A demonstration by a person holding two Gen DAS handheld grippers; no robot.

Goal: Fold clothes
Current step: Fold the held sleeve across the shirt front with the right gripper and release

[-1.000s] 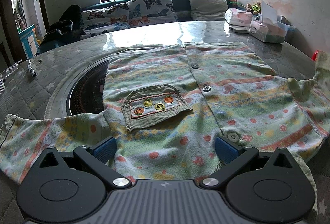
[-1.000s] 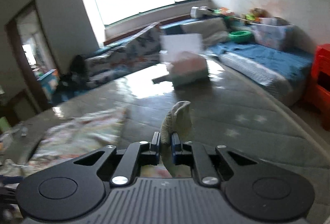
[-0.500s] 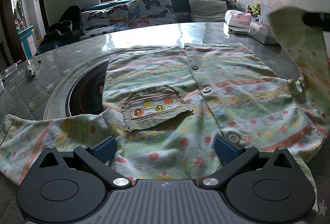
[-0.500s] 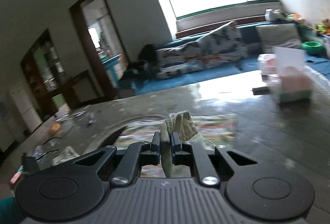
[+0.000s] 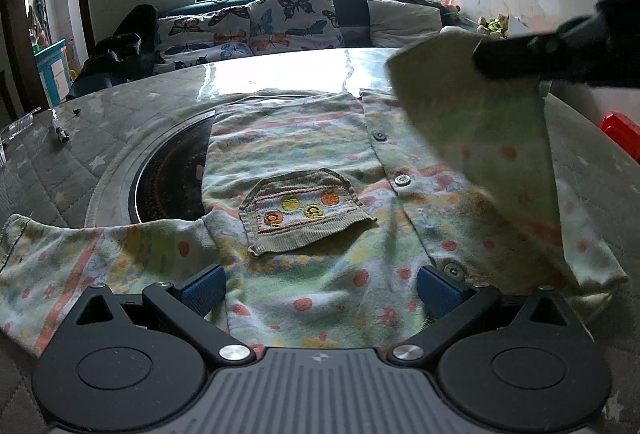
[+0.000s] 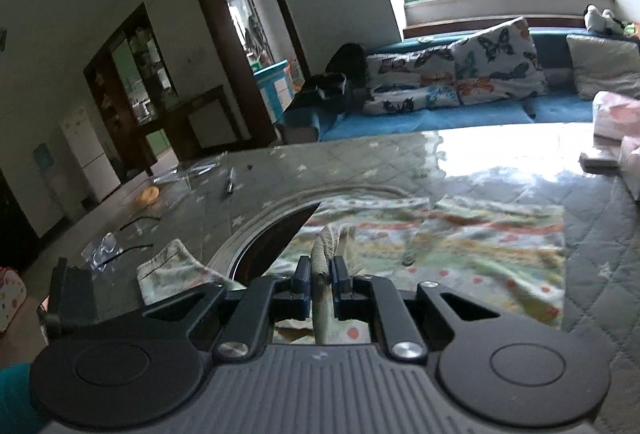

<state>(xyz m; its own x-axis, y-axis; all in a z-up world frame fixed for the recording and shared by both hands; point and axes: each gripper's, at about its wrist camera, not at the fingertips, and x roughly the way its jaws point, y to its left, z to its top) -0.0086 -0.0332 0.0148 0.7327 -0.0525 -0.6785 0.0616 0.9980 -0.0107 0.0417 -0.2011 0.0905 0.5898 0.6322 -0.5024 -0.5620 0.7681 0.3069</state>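
Early stage: the right hand-held gripper (image 6: 320, 276), clenched on 1 sleeve (image 5: 492, 138), lifts it over the shirt (image 5: 320, 194); the left hand-held gripper (image 5: 320, 290) hangs released; the other sleeve (image 5: 80, 262) lies flat on the bench (image 5: 80, 154).

Shirt spread flat on the worktop, one sleeve raised at the right.

The shirt (image 5: 320, 170) lies on the worktop (image 5: 100, 130), its left part over a round inset (image 5: 168, 174). Its pocket (image 5: 304, 210) sits just left of the button line. The left tongs (image 5: 320, 288) sit at the shirt's near edge, the left sleeve (image 5: 80, 262) stretching out to their left. The right tongs (image 6: 320, 274) hold the right sleeve (image 5: 492, 138) above the shirt's right half. A small item, perhaps a pen (image 5: 62, 134), lies far left. Cushions (image 5: 256, 22) line the sofa behind the worktop.
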